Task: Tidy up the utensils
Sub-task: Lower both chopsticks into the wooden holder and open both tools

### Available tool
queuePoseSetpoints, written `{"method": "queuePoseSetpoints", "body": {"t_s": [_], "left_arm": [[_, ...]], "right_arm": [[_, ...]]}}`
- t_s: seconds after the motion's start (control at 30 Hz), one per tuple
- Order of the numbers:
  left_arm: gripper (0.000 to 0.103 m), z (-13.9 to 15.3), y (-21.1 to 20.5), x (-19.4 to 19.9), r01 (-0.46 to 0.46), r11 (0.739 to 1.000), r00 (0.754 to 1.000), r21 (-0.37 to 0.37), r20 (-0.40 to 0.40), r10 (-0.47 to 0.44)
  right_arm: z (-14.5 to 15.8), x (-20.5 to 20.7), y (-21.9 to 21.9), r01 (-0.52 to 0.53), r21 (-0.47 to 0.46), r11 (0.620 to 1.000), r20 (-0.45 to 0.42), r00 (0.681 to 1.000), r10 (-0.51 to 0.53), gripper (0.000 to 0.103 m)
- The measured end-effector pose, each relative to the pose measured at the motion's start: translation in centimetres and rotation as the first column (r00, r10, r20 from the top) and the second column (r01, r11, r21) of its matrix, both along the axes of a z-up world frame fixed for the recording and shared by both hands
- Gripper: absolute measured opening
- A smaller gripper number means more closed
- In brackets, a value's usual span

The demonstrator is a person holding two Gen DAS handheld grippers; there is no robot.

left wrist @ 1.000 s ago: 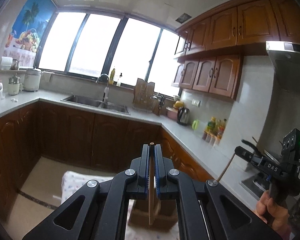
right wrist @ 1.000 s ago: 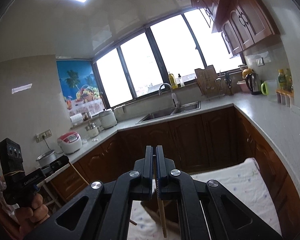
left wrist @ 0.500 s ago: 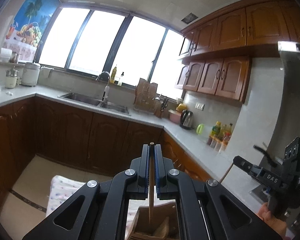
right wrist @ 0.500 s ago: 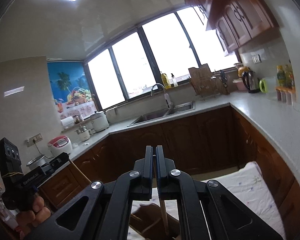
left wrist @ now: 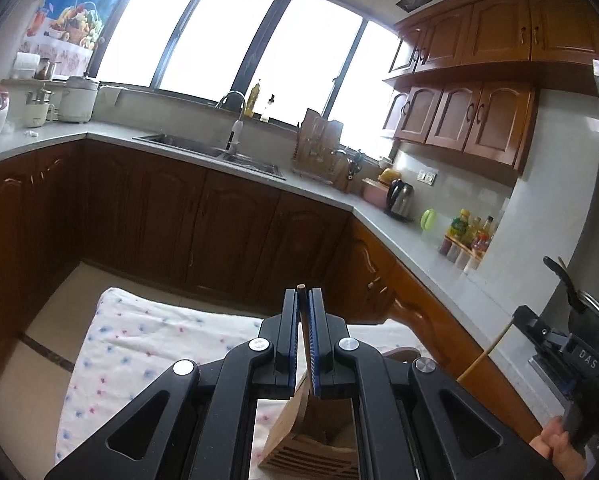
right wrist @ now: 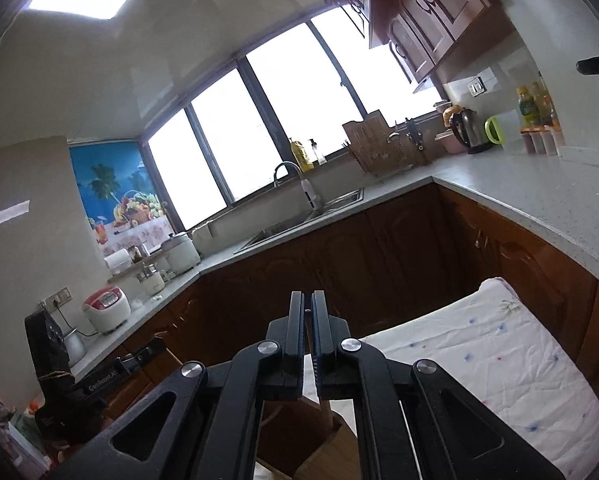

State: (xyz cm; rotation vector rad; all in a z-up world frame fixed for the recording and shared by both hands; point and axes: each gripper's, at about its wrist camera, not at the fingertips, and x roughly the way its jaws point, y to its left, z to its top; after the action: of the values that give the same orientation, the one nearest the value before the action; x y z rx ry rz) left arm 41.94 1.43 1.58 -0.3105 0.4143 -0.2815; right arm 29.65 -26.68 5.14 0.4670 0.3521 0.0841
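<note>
Kitchen bench [left wrist: 131,344] | your left gripper [left wrist: 304,320] is clamping an upright chopstick [left wrist: 305,332] | wooden holder [left wrist: 311,440] is sitting directly below | right gripper [right wrist: 308,320] is likewise pinching its stick

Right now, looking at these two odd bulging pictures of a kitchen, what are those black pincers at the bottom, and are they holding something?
There is no robot here. A person carries a black hand-held gripper in each hand, and each has a wide-angle camera looking along its two fingers, which bends the room.

One picture comes from the left hand-held gripper, which is shut on a thin wooden chopstick. At its right edge you see the right hand-held gripper from outside, gripping a pale chopstick.

The other picture comes from that right tool. Both hang above a slotted wooden utensil holder standing on a white flowered cloth.
</note>
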Motion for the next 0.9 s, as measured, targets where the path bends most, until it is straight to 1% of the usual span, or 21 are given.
{"method": "queuePoseSetpoints", "body": {"t_s": [0.2,0.43,0.47,0.53,0.57,0.6,0.63,0.67,0.7,0.8,0.83,0.87,0.9], "left_arm": [[0.004,1.1,0.1,0.0,-0.005,1.000,1.000,0.006,-0.016,0.005],[0.004,1.3,0.4,-0.8,0.001,1.000,1.000,0.026,-0.025,-0.001],[0.004,1.2,0.3,-0.9,0.003,1.000,1.000,0.029,-0.028,-0.002],[0.014,1.2,0.4,-1.1,0.006,1.000,0.999,0.031,-0.037,-0.005],[0.029,1.3,0.5,-1.1,0.007,1.000,0.999,0.025,-0.042,-0.006],[0.044,1.2,0.8,-1.5,0.001,1.000,0.999,0.021,-0.039,0.000],[0.048,1.4,1.0,-1.7,-0.007,1.000,0.999,0.018,-0.031,0.008],[0.054,1.4,1.2,-2.1,-0.014,1.000,1.000,0.019,-0.028,0.015],[0.056,1.5,1.3,-2.3,-0.016,1.000,0.999,0.018,-0.030,0.017],[0.074,1.7,2.1,-3.3,-0.021,1.000,0.999,0.002,-0.042,0.021],[0.077,1.8,2.2,-3.7,-0.027,1.000,0.999,0.002,-0.043,0.027],[0.078,1.9,2.5,-4.3,-0.034,0.999,0.999,0.001,-0.042,0.034],[0.078,1.9,2.8,-5.0,-0.037,0.999,0.998,-0.003,-0.041,0.037]], "right_arm": [[0.0,0.4,-0.3,-0.007,0.009,1.000,-0.015,1.000,0.007,0.003],[0.0,0.8,-0.4,-0.007,0.004,1.000,-0.036,0.999,0.007,0.004],[0.0,0.8,-0.4,-0.008,0.009,1.000,-0.037,0.999,0.009,0.007],[-0.1,0.7,-0.6,-0.009,0.024,1.000,-0.039,0.999,0.010,0.009],[-0.1,0.7,-0.7,-0.010,0.033,0.999,-0.040,0.999,0.012,0.011],[-0.2,0.6,-0.8,-0.007,0.038,0.999,-0.040,0.999,0.009,0.019],[-0.1,0.5,-0.9,-0.003,0.043,0.999,-0.040,0.999,0.004,0.028],[-0.1,0.3,-1.1,-0.004,0.055,0.998,-0.034,0.999,0.006,0.056],[0.0,0.0,-1.2,-0.004,0.065,0.998,-0.025,1.000,0.005,0.075],[0.4,-1.1,-1.3,0.000,0.087,0.996,0.001,1.000,0.000,0.087],[0.5,-1.5,-1.4,-0.004,0.097,0.995,0.004,1.000,0.003,0.090],[0.5,-1.9,-1.4,-0.007,0.108,0.994,0.005,1.000,0.007,0.097],[0.6,-2.2,-1.4,-0.007,0.115,0.993,0.004,1.000,0.007,0.099]]}}
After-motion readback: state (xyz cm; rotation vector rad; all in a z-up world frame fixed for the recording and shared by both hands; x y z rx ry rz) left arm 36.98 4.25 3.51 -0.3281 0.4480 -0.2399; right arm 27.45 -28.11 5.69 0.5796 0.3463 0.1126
